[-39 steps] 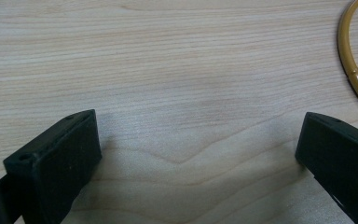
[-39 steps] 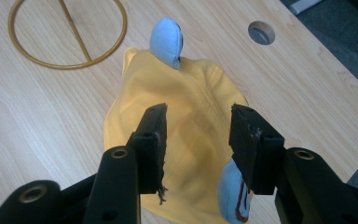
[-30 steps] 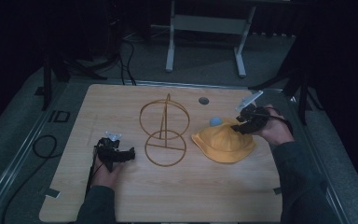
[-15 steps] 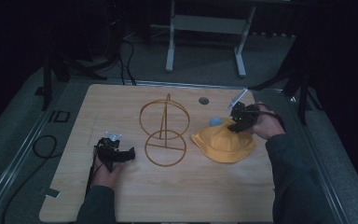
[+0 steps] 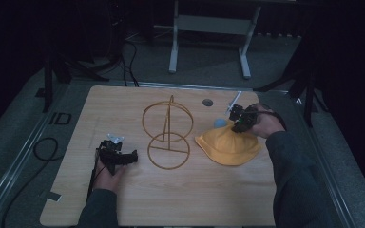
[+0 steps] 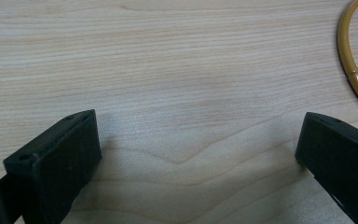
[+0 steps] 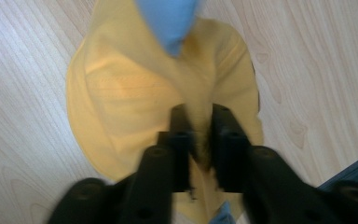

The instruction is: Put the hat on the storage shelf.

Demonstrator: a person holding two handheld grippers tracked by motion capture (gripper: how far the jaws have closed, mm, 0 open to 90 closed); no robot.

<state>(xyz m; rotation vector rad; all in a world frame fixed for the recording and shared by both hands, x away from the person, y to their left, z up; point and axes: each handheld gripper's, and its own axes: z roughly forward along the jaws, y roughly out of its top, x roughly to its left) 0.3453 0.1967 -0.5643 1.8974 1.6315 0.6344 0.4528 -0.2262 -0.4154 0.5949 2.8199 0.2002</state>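
A yellow bucket hat (image 5: 228, 145) lies crown up on the right of the wooden table (image 5: 123, 104), with a light blue piece (image 5: 218, 122) at its far edge. My right gripper (image 5: 236, 124) comes down on the hat's far side. Its jaws have just been closing, and in the right gripper view my right gripper (image 7: 200, 116) is shut on a fold of the yellow hat (image 7: 121, 93) below the blue piece (image 7: 168, 18). My left gripper (image 5: 131, 157) rests on the table left of a golden wire stand (image 5: 168, 137). It (image 6: 198, 140) is open over bare wood, the stand's ring (image 6: 354, 70) at the right.
A small dark round disc (image 5: 207, 102) lies on the table behind the hat. A black cable (image 5: 43, 149) loops on the grey floor left of the table. A metal frame (image 5: 209, 28) stands beyond the far edge.
My right gripper has moved left and down onto the hat and its jaws have closed on the fabric. The left gripper has stayed put.
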